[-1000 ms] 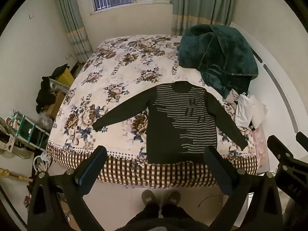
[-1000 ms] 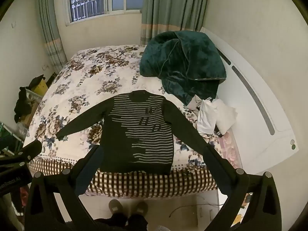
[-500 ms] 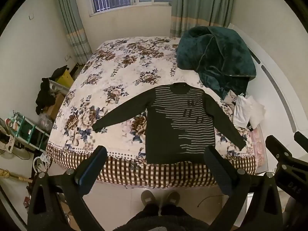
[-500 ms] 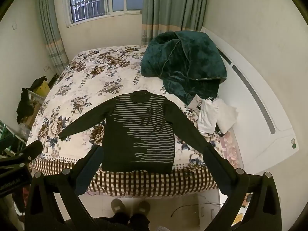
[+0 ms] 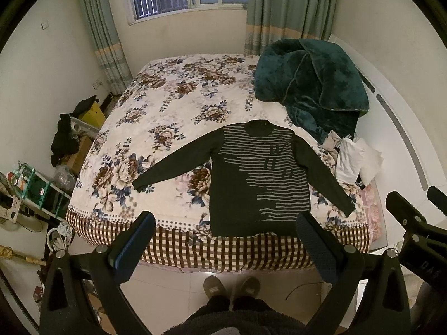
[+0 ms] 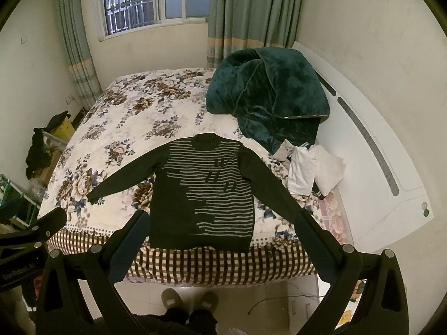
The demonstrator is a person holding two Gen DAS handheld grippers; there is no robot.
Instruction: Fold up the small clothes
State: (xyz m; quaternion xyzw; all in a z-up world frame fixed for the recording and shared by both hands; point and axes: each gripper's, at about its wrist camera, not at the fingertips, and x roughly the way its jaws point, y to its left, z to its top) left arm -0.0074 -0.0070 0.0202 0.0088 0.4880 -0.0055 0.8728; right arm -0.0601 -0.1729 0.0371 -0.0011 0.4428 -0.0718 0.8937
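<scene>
A dark sweater with grey stripes [image 5: 251, 178] lies flat, front up, sleeves spread, on the near part of the floral bed [image 5: 173, 106], its hem at the bed's front edge. It also shows in the right wrist view [image 6: 204, 192]. My left gripper [image 5: 223, 237] is open and empty, held above the floor in front of the bed, short of the hem. My right gripper [image 6: 220, 234] is open and empty, likewise in front of the hem. Each gripper shows at the edge of the other's view.
A dark green plush blanket [image 5: 310, 83] is heaped at the bed's far right. White and light clothes [image 5: 354, 159] lie piled by the sweater's right sleeve. A white headboard [image 6: 371, 150] runs along the right. Shelves and clutter [image 5: 36, 187] stand left of the bed. My slippered feet [image 5: 232, 287] are on the tiled floor.
Both grippers have risen or drawn back slightly, so the bed and sweater sit a little lower in view. The sweater has not moved. Both grippers stay open.
</scene>
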